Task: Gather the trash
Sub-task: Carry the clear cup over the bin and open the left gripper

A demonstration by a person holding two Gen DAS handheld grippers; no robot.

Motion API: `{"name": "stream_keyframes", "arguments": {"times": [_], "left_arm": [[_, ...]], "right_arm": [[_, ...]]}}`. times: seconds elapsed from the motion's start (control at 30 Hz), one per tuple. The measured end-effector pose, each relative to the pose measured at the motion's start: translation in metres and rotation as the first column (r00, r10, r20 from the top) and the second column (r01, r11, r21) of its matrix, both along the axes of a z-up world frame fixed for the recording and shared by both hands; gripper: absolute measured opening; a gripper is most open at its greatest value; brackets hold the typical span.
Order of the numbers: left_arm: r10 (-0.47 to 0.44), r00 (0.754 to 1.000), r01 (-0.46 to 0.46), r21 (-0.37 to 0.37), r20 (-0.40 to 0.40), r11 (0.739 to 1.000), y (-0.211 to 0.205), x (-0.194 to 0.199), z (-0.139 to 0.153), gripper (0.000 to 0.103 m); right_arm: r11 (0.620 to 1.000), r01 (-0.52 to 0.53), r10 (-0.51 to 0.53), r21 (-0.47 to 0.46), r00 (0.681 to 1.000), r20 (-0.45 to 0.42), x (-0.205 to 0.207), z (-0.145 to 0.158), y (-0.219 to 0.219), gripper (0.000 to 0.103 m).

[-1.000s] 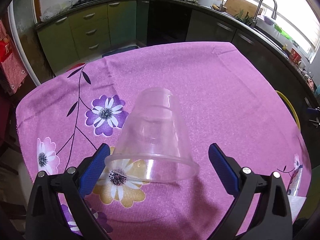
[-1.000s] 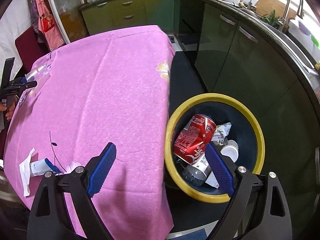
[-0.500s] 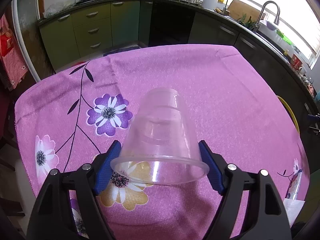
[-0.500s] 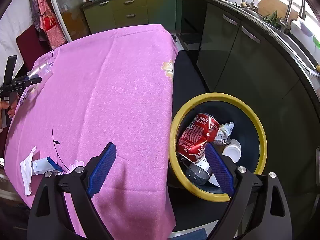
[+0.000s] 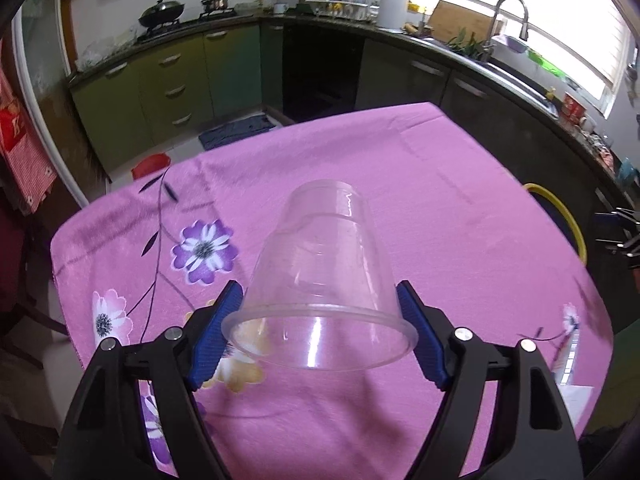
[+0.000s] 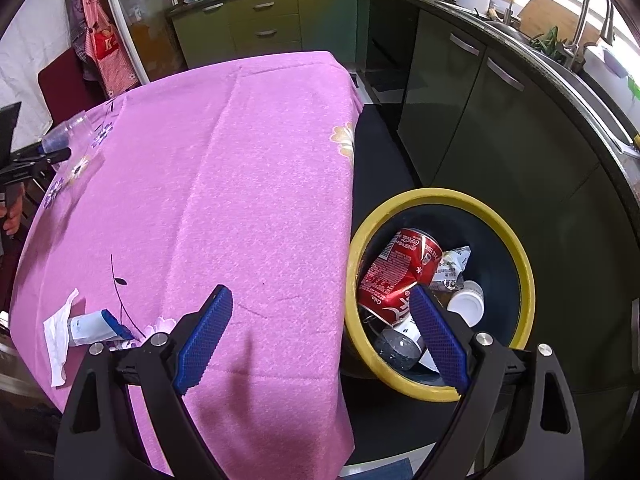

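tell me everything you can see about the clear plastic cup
The clear plastic cup is see-through, thin and empty, with a rolled rim and a stepped, narrower base. It is held tilted, its mouth toward the camera and its base pointing away, above the pink flowered tablecloth. The left hand-held gripper has just closed on it, blue pads pressing its sides near the rim.

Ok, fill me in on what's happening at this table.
A person is clearing trash with handheld tongs. The left tongs have closed on a clear plastic cup, mouth toward the camera, above the pink tablecloth. The right tongs hang open and empty by the yellow-rimmed bin, which holds a red can. A tissue remains on the cloth.
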State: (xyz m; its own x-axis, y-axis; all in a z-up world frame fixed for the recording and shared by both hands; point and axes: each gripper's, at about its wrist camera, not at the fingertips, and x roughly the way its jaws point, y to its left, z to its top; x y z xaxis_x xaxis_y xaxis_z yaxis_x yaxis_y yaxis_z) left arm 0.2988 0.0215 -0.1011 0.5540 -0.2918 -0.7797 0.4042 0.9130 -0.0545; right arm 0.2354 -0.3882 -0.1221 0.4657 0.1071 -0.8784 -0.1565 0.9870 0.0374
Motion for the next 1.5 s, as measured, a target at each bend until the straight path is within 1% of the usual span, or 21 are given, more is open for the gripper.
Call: {"name": "stream_keyframes", "arguments": {"times": [0.17,0.3,0.33,0.47,0.5,0.6,0.63,0.67,0.7,0.77,0.8,0.9,1.0,1.07,1.13,1.2,1.27,1.37,1.47,1.5], "left_arm": [[-0.083,0.996,0.083,-0.004,0.014,0.997,-0.042,-0.019,0.026,0.074],[-0.192,0.981,0.192,-0.024,0.018,0.981,-0.095,-0.031,0.045,0.074],[-0.232,0.972,0.233,-0.031,0.022,0.972,-0.114,-0.034,0.05,0.074],[-0.385,0.923,0.386,-0.037,0.029,0.922,-0.189,-0.043,0.062,0.074],[-0.431,0.902,0.432,-0.032,0.029,0.901,-0.215,-0.045,0.063,0.074],[-0.516,0.857,0.516,-0.02,0.022,0.856,-0.271,-0.051,0.06,0.074],[-0.555,0.831,0.556,-0.012,0.009,0.831,-0.299,-0.053,0.057,0.074],[-0.573,0.819,0.573,-0.006,0.002,0.819,-0.315,-0.054,0.054,0.074],[-0.599,0.8,0.6,0.001,-0.012,0.8,-0.34,-0.053,0.048,0.074],[-0.631,0.775,0.631,0.004,-0.046,0.775,-0.373,-0.051,0.037,0.074],[-0.643,0.763,0.645,0.009,-0.063,0.764,-0.396,-0.05,0.029,0.074],[-0.659,0.744,0.665,0.027,-0.105,0.746,-0.442,-0.043,0.006,0.075],[-0.653,0.744,0.663,0.028,-0.141,0.748,-0.474,-0.033,-0.017,0.075],[-0.635,0.757,0.647,0.037,-0.15,0.762,-0.488,-0.025,-0.03,0.088],[-0.621,0.767,0.634,0.046,-0.165,0.772,-0.498,-0.022,-0.04,0.088],[-0.612,0.772,0.626,0.043,-0.17,0.778,-0.496,-0.022,-0.04,0.088],[-0.612,0.775,0.622,0.024,-0.155,0.782,-0.487,-0.025,-0.028,0.088],[-0.595,0.796,0.598,-0.006,-0.111,0.802,-0.456,-0.032,0.005,0.088],[-0.544,0.836,0.541,-0.056,-0.073,0.839,-0.409,-0.038,0.042,0.091],[-0.518,0.854,0.514,-0.069,-0.051,0.855,-0.386,-0.043,0.056,0.091]], "right_arm": [[1.0,0.026,-0.026,-0.008,0.999,0.027,-0.012,0.01,-0.013,0.089],[0.997,0.079,-0.078,-0.018,0.996,0.051,-0.03,0.019,-0.036,0.089],[0.996,0.09,-0.089,-0.017,0.995,0.053,-0.034,0.021,-0.042,0.089],[0.987,0.16,-0.159,-0.014,0.985,0.066,-0.056,0.025,-0.076,0.089],[0.985,0.174,-0.173,-0.009,0.983,0.068,-0.062,0.025,-0.084,0.089],[0.975,0.223,-0.223,0.008,0.972,0.079,-0.08,0.026,-0.109,0.089],[0.972,0.235,-0.235,0.014,0.969,0.081,-0.085,0.027,-0.116,0.089],[0.97,0.244,-0.245,0.019,0.966,0.081,-0.09,0.026,-0.121,0.089],[0.966,0.259,-0.26,0.024,0.962,0.081,-0.096,0.026,-0.129,0.089],[0.96,0.279,-0.281,0.032,0.956,0.08,-0.105,0.025,-0.139,0.089],[0.957,0.288,-0.29,0.039,0.954,0.081,-0.111,0.025,-0.144,0.089],[0.948,0.313,-0.318,0.061,0.945,0.084,-0.125,0.024,-0.155,0.089],[0.942,0.328,-0.334,0.074,0.939,0.081,-0.137,0.022,-0.161,0.089],[0.94,0.333,-0.338,0.077,0.938,0.079,-0.142,0.022,-0.163,0.089],[0.938,0.337,-0.342,0.077,0.936,0.079,-0.147,0.022,-0.164,0.089],[0.939,0.335,-0.341,0.078,0.936,0.082,-0.149,0.024,-0.163,0.089],[0.942,0.325,-0.331,0.08,0.94,0.087,-0.151,0.026,-0.159,0.089],[0.952,0.296,-0.303,0.082,0.949,0.091,-0.151,0.028,-0.149,0.089],[0.965,0.244,-0.253,0.092,0.963,0.095,-0.147,0.03,-0.132,0.089],[0.969,0.225,-0.234,0.097,0.967,0.096,-0.146,0.03,-0.126,0.089]]}}
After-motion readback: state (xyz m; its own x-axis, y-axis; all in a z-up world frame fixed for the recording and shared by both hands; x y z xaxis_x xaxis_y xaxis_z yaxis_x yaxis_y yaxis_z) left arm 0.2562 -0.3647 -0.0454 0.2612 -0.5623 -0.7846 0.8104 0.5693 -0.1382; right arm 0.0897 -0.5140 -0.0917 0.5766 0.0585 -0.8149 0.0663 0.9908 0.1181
